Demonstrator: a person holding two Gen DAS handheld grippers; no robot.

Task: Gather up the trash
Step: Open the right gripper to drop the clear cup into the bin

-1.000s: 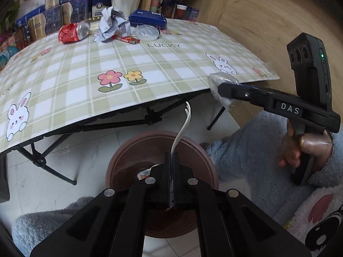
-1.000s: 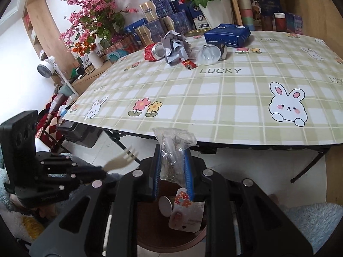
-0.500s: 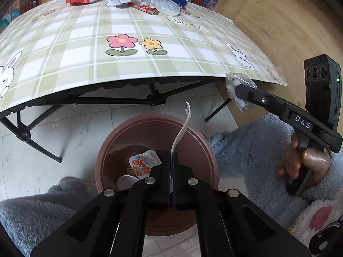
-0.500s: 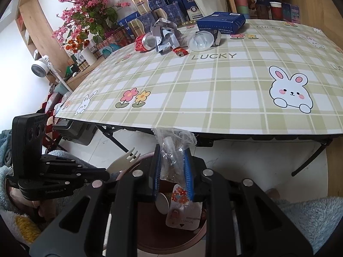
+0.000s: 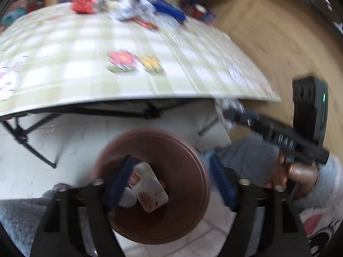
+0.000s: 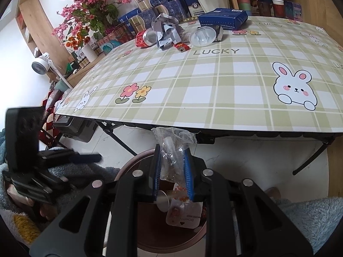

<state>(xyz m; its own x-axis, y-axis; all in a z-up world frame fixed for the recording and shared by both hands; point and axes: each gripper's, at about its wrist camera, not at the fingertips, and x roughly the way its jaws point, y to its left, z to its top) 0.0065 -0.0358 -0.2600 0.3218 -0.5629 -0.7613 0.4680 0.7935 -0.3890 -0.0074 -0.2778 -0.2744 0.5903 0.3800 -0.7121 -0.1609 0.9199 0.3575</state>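
Left gripper blurred, jaws just opened wide, empty, over brown bin. Right gripper pinches clear plastic wrapper; bin contents half hidden.

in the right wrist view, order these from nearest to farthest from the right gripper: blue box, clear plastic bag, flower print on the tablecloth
1. clear plastic bag, pinched in the right gripper
2. flower print, near table edge, left
3. blue box, far side of table
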